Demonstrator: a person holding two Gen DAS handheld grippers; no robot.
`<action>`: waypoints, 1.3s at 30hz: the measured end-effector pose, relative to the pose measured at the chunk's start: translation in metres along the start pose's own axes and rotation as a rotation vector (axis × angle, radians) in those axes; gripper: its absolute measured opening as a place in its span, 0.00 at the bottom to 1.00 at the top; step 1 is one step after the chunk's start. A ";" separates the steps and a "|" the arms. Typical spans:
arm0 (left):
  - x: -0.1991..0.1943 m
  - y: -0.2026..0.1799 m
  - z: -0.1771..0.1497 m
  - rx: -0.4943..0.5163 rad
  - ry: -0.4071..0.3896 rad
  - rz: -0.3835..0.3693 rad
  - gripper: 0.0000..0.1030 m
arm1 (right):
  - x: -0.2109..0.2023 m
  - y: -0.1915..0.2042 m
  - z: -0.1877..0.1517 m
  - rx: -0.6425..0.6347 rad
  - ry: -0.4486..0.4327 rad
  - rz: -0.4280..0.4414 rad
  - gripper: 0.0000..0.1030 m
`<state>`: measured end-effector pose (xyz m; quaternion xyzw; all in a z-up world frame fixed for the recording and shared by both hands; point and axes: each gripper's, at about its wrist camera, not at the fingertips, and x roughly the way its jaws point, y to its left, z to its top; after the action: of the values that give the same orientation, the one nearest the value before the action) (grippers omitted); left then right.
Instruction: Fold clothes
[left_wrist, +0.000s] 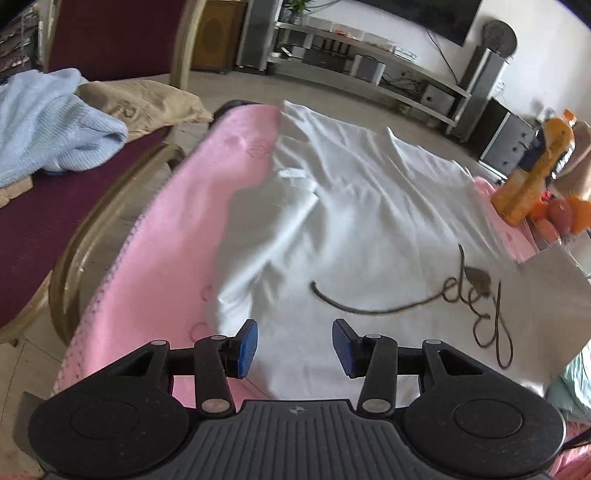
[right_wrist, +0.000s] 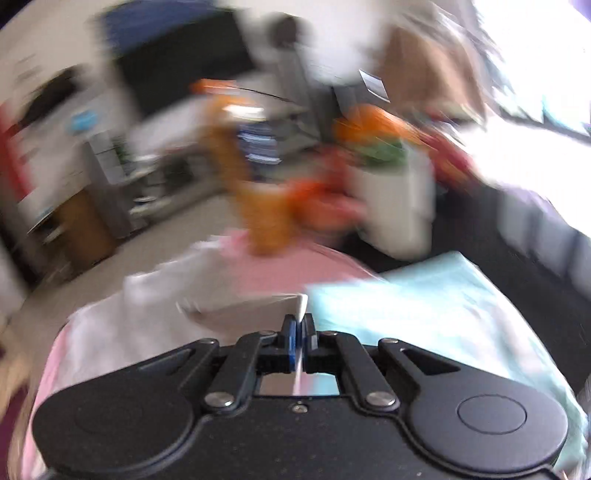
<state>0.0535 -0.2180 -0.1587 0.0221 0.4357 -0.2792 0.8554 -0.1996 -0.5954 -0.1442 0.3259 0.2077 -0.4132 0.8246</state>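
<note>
A white garment (left_wrist: 354, 206) with brown script lettering (left_wrist: 476, 299) lies spread on a pink blanket (left_wrist: 166, 236) in the left wrist view. My left gripper (left_wrist: 294, 347) hovers over the garment's near edge, open, its blue pads (left_wrist: 247, 349) apart with only flat cloth beneath them. The garment's right side (left_wrist: 546, 291) stands up as a greyish flap. The right wrist view is badly blurred. There my right gripper (right_wrist: 300, 334) is shut on a thin white edge of the garment (right_wrist: 301, 304), which sticks up between the pads.
A light blue knit (left_wrist: 48, 122) and a beige cloth (left_wrist: 144, 99) lie on a maroon chair (left_wrist: 44, 206) at the left. An orange bottle (left_wrist: 535, 170) and fruit (left_wrist: 561, 216) stand at the right. A pale teal cloth (right_wrist: 424, 314) lies right of my right gripper.
</note>
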 end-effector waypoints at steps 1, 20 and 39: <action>0.002 -0.004 -0.002 0.013 0.008 -0.003 0.43 | 0.011 -0.019 0.002 0.085 0.054 -0.029 0.03; -0.008 -0.040 -0.044 0.166 0.076 -0.102 0.40 | -0.008 0.036 -0.078 -0.067 0.400 0.233 0.16; -0.003 -0.051 -0.052 0.253 0.075 -0.088 0.42 | -0.025 0.109 -0.149 -0.597 0.453 0.275 0.09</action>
<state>-0.0119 -0.2452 -0.1781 0.1210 0.4291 -0.3681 0.8160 -0.1355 -0.4273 -0.1940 0.1795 0.4498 -0.1379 0.8639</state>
